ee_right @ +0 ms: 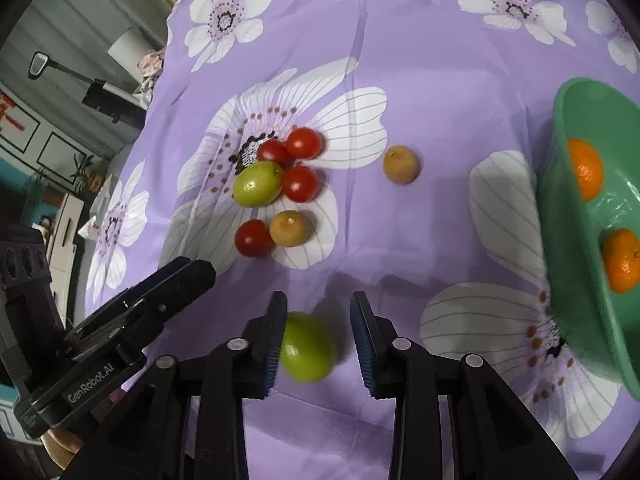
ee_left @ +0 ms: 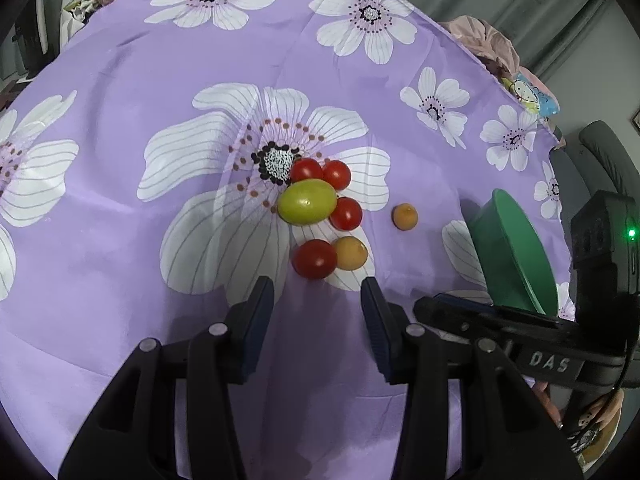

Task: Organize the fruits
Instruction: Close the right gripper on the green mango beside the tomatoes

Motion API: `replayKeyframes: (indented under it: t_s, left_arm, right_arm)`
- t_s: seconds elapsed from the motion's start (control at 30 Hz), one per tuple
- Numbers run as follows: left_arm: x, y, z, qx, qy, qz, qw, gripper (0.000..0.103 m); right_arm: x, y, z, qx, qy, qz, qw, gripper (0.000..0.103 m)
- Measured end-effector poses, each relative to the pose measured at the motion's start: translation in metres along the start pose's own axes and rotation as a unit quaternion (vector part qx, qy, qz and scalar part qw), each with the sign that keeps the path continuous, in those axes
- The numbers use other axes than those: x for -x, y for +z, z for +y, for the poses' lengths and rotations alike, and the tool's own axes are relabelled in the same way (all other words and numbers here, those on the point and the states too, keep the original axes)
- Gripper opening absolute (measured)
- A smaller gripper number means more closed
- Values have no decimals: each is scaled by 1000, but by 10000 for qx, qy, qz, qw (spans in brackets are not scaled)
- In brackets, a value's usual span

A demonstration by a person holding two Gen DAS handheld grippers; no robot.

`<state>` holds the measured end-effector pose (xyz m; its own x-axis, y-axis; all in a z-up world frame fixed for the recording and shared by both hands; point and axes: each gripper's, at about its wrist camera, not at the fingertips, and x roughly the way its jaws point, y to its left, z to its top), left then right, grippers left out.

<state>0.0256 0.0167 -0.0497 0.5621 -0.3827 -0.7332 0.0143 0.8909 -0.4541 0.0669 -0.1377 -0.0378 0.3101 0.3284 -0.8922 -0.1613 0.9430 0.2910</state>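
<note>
1. A purple cloth printed with large white flowers [ee_left: 120, 80] covers the whole work surface. The landmark for every place below is the oval green fruit [ee_left: 307, 202] lying on one big flower, beside its dark dotted centre.
2. Four glossy red cherry tomatoes crowd that landmark fruit: two [ee_left: 306, 171] [ee_left: 337, 175] touch its far side, one [ee_left: 346, 213] touches its right end, and one [ee_left: 314, 259] lies just nearer than it, towards the grippers.
3. A round tan-yellow fruit [ee_left: 351, 253] sits against the nearest tomato, on the near right of the landmark. A second tan fruit [ee_left: 405, 217] lies alone, well to the landmark's right.
4. A green plastic bowl [ee_right: 560, 184] stands tilted far to the right of the landmark, beyond the lone tan fruit. Two orange mandarins [ee_right: 586, 168] [ee_right: 621, 261] rest inside it.
5. The left gripper [ee_left: 318, 292], black with blue pads, hangs just short of the nearest tomato with its jaws spread and nothing between them.
6. The right gripper [ee_right: 319, 304] sits nearer than the landmark. A second green round fruit [ee_right: 306, 347] lies on the cloth between its spread fingers, touching the left pad while a gap shows at the right pad, so it is not pinched.
</note>
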Motion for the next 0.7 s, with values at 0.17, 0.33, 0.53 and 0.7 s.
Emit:
replayKeyframes:
  t_s: [0.17,0.33,0.53,0.7]
  left_arm:
    - [-4,-4,-10,-106,-288,246,9992,44]
    - [-11,-9,-23,-133,-485,574,9971,38]
    - [-17,-25,-26,-23,-477,960,9942,34]
    - [-22,-29,-28,107,-520,1054,9930,36]
  right_arm:
    - [7,2,-9,-153,329,-90,9993,35]
    - [2,12,-12,-296,865,-131,9957,35]
    - [-13,9,-2,-288,1318,366,9902,35]
    - [-27,5,4,-236,1202,617,9905,35]
